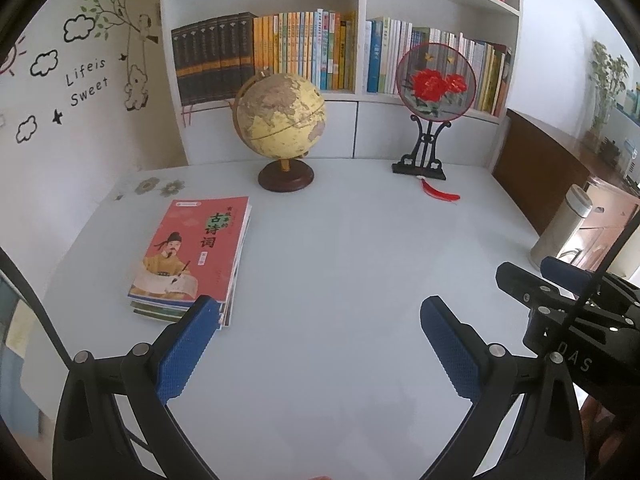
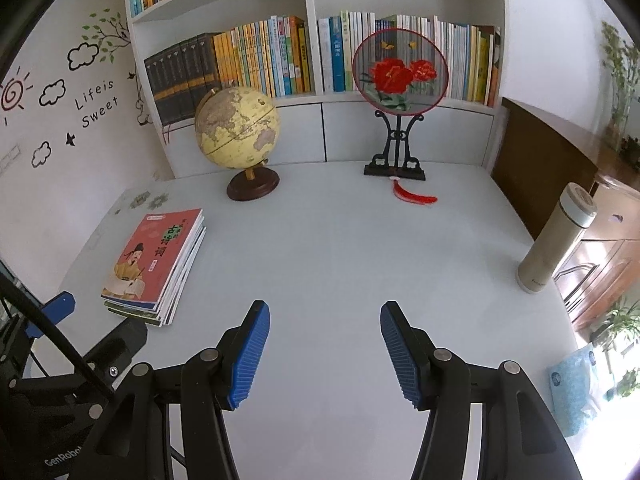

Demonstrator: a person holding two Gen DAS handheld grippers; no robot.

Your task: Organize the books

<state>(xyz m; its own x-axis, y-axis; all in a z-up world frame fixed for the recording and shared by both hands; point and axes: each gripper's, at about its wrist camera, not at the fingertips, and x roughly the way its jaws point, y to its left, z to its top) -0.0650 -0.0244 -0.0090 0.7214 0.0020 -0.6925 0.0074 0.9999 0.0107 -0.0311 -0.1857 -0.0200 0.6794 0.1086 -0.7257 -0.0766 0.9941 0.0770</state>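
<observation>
A stack of thin books (image 1: 192,256) with a red cover on top lies on the left of the white desk (image 1: 340,248); the same stack of books (image 2: 154,266) shows in the right wrist view. My left gripper (image 1: 320,308) stands wide open above the desk, its left fingertip just over the stack's near corner, nothing between the pads. My right gripper (image 2: 324,312) hangs open over bare desk to the right of the stack, holding nothing. Each gripper shows at the edge of the other's view.
A globe (image 1: 280,120) and a round embroidered fan on a black stand (image 1: 434,84) stand at the desk's back, in front of a white bookshelf (image 1: 360,0) full of upright books. A metal flask (image 2: 556,240) stands at the right edge, beside a brown cabinet.
</observation>
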